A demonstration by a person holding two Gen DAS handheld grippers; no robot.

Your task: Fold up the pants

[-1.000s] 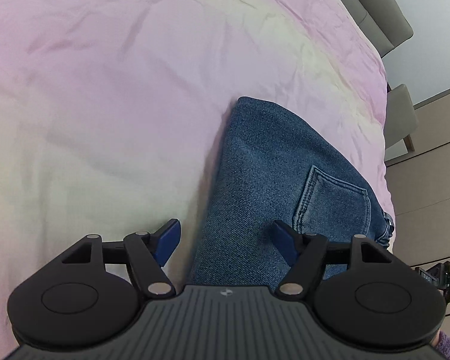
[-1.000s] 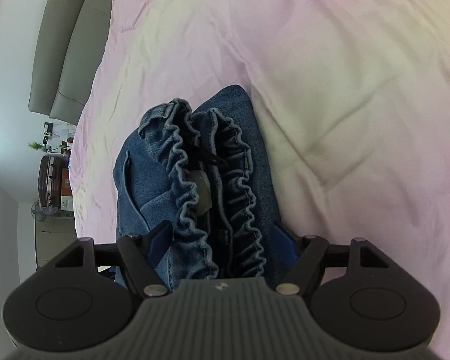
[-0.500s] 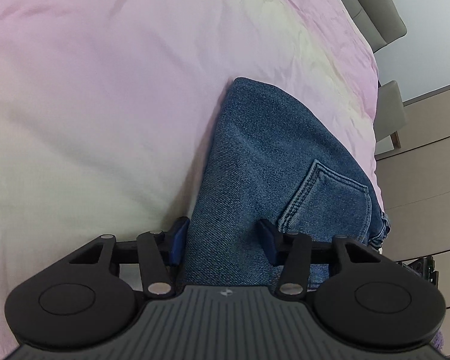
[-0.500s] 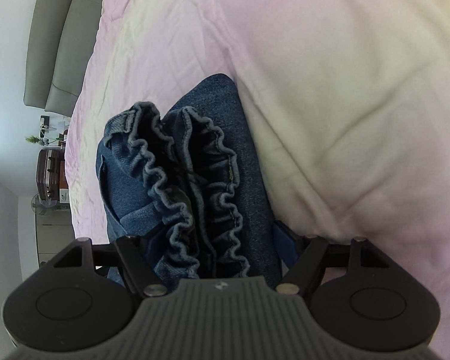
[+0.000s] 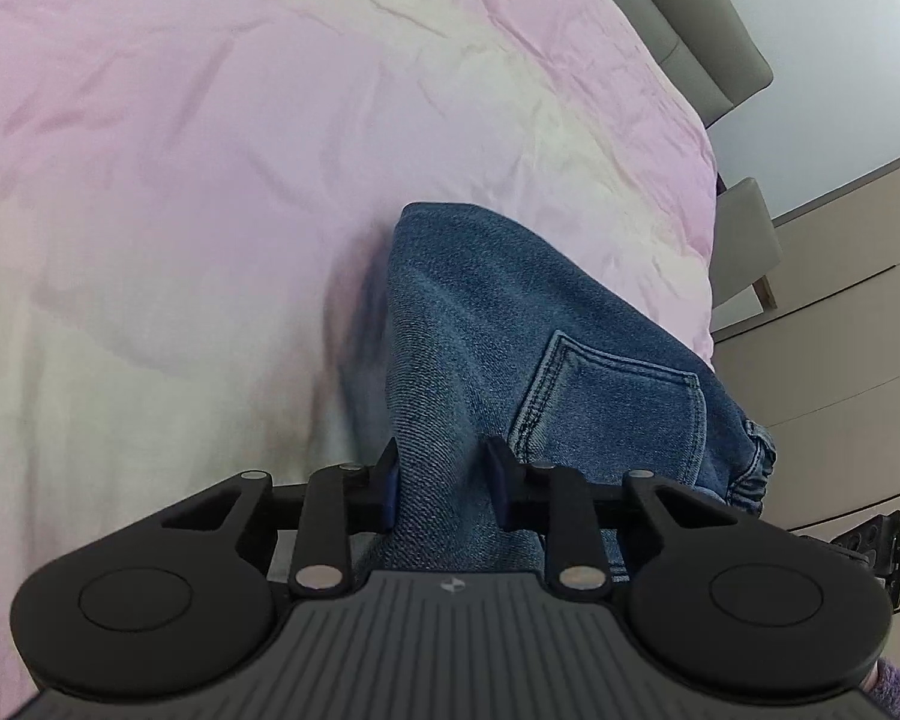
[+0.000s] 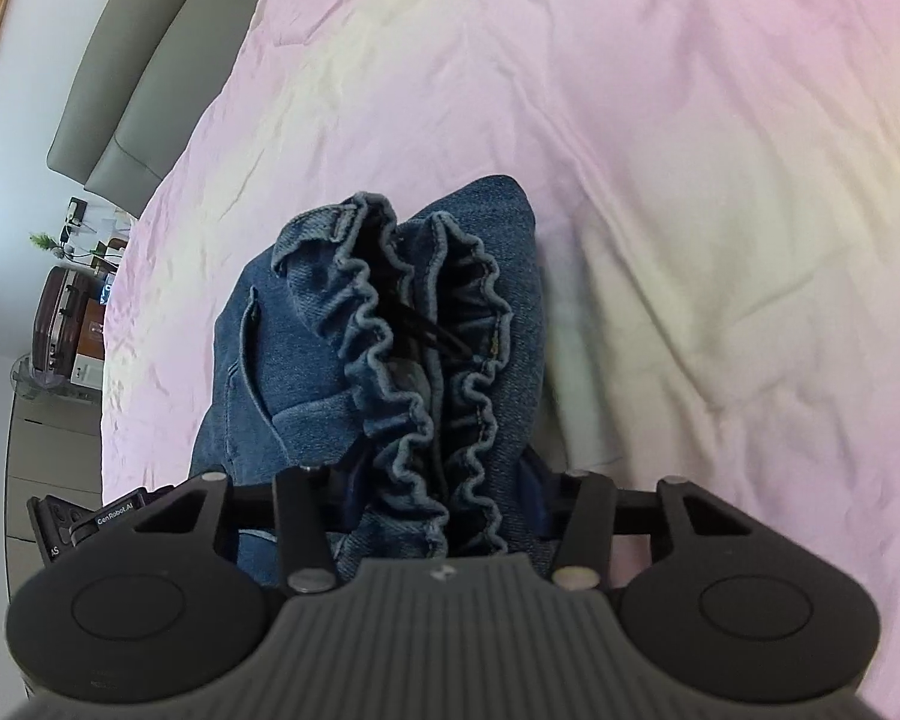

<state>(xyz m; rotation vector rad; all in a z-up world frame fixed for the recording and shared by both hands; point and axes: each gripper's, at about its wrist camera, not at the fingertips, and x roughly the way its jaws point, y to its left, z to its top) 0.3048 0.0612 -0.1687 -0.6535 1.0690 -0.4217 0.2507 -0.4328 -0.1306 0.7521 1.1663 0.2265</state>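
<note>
Pink bedsheet (image 5: 210, 180) — both grippers (image 5: 444, 483) (image 6: 438, 504) clamp denim pants (image 5: 480, 330).

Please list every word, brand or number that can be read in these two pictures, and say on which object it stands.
"GenRobot.AI": white print on the black left gripper, seen at the lower left of the right wrist view.
"AS": on the same gripper body, below it; more letters may be hidden.
The blue denim pants show no readable label.

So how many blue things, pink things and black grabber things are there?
Blue: 1, the folded blue denim pants.
Pink: 1, the wrinkled pink bed sheet.
Black: 2, the left gripper and the right gripper, both clamped on the pants.
Total: 4.
</note>
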